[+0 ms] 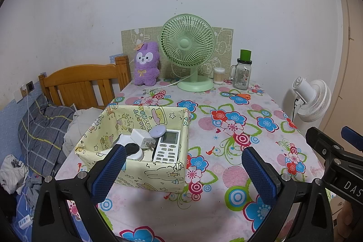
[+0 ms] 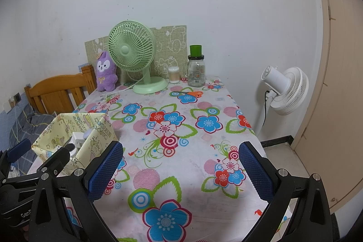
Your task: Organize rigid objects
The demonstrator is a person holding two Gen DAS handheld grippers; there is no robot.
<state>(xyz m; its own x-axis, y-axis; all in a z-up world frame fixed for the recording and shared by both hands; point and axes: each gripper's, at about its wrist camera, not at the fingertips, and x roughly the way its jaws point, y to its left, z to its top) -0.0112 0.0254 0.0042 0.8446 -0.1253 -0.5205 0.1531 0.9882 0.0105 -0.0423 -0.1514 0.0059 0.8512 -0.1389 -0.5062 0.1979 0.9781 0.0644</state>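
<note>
left wrist view: left gripper (image 1: 183, 165) spread wide, nothing between the pads, hanging over the near table edge. the box (image 1: 136, 146) w/ yellow cartoon paper sits just ahead and a bit left of it; the left pad overlaps the box's near-left corner in view, contact can't tell. inside: remote (image 1: 166, 146) lying flat on the right side, white plug adapter (image 1: 144, 140) w/ prongs out, lilac disc (image 1: 158, 131) resting on top, black-and-white rounded gadget (image 1: 135, 150) near the front wall.

right wrist view: right gripper (image 2: 181, 165) also spread wide & empty, over bare floral cloth, box off to its left. scissors (image 2: 189, 93) lie far ahead near the jar (image 2: 196, 70), the only loose rigid item i'd guess is left.

handling, judged: remote & adapter look light, stiff, smooth plastic, so prob slippery; pinch remote across its narrow sides, adapter by the body not the prongs. scissors thin & flat on cloth; take at the orange handles. box is paper-covered, walls likely flex, so grip a wall near a corner.
</note>
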